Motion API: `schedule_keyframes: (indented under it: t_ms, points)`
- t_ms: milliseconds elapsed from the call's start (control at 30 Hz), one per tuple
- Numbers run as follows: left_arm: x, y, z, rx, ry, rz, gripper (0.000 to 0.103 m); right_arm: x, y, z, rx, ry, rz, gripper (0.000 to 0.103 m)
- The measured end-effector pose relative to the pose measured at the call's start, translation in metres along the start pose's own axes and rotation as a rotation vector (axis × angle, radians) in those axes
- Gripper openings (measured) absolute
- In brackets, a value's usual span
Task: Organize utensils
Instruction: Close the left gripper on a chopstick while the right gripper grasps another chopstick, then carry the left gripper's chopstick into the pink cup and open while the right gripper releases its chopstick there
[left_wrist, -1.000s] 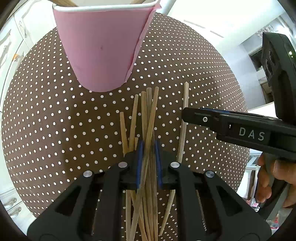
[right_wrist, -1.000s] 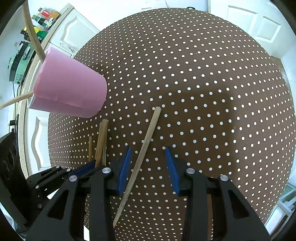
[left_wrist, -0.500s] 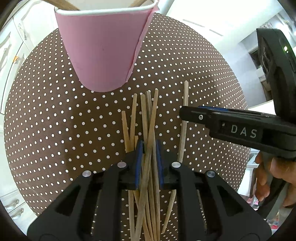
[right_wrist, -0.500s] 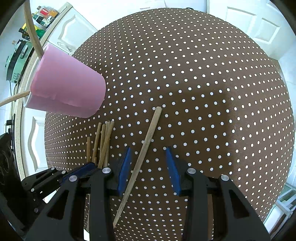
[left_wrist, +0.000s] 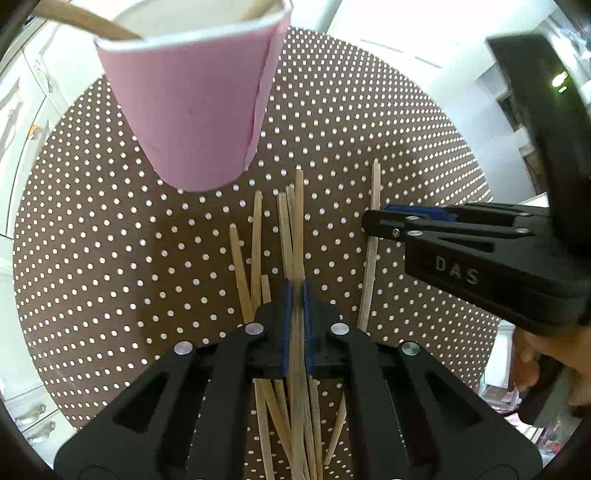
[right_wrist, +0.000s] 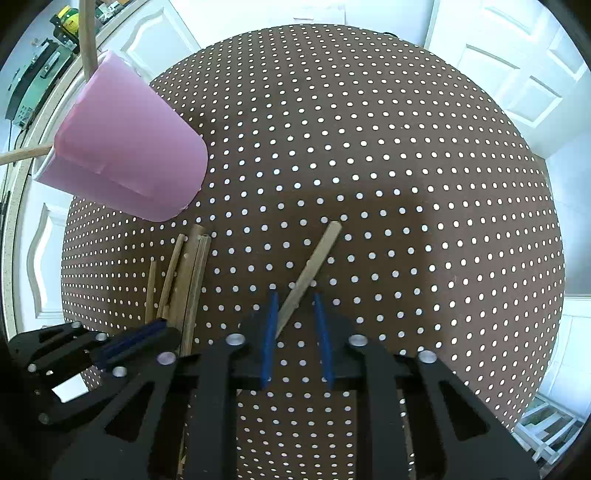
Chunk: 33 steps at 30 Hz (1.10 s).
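A pink paper cup (left_wrist: 195, 99) stands on the brown dotted table (left_wrist: 92, 258) with wooden sticks poking out of its top; it also shows in the right wrist view (right_wrist: 125, 155). My left gripper (left_wrist: 295, 291) is shut on a bundle of wooden chopsticks (left_wrist: 291, 229) that point toward the cup. More chopsticks (left_wrist: 245, 254) lie loose beside them. My right gripper (right_wrist: 295, 299) is open, its jaws either side of a single chopstick (right_wrist: 314, 262) lying on the table. That chopstick (left_wrist: 371, 243) and the right gripper (left_wrist: 384, 221) also show in the left wrist view.
White cabinet doors (right_wrist: 509, 66) surround the round table. A counter with bottles and appliances (right_wrist: 44, 55) lies at the far left. A hand (left_wrist: 535, 362) holds the right gripper's handle at the table's right edge.
My left gripper has drawn back a little from the cup with the bundle. My right gripper has narrowed its jaws around the single chopstick and slid forward along it.
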<state>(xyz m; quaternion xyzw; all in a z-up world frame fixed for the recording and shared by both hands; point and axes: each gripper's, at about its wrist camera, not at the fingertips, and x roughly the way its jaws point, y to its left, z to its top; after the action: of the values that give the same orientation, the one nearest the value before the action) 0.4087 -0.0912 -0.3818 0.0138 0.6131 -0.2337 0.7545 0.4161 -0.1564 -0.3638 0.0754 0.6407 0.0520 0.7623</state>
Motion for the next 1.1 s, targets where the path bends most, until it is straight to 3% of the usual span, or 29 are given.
schedule_keyframes:
  t_ms: [200, 400, 533, 833, 1000, 1100]
  points:
    - [-0.033, 0.005, 0.002, -0.046, -0.064, -0.049, 0.006, -0.003, -0.005, -0.005, 0.048, -0.016, 0.081, 0.000]
    - [-0.068, 0.005, 0.004, -0.052, -0.141, -0.066, 0.006, -0.027, -0.008, -0.005, 0.035, -0.064, 0.123, 0.000]
    - [-0.081, 0.006, 0.005, -0.053, -0.161, -0.056, 0.006, -0.026, -0.029, 0.004, 0.058, 0.007, 0.142, 0.000]
    - [-0.076, 0.008, 0.003, -0.078, -0.134, -0.019, 0.006, 0.009, -0.009, 0.005, -0.014, 0.095, 0.040, 0.010]
    - [-0.068, 0.011, 0.001, -0.090, -0.131, -0.012, 0.006, 0.014, 0.007, 0.005, -0.131, 0.057, -0.042, 0.006]
    - [-0.070, 0.012, 0.001, -0.092, -0.139, -0.015, 0.006, 0.016, 0.009, -0.002, -0.120, 0.047, -0.016, 0.005]
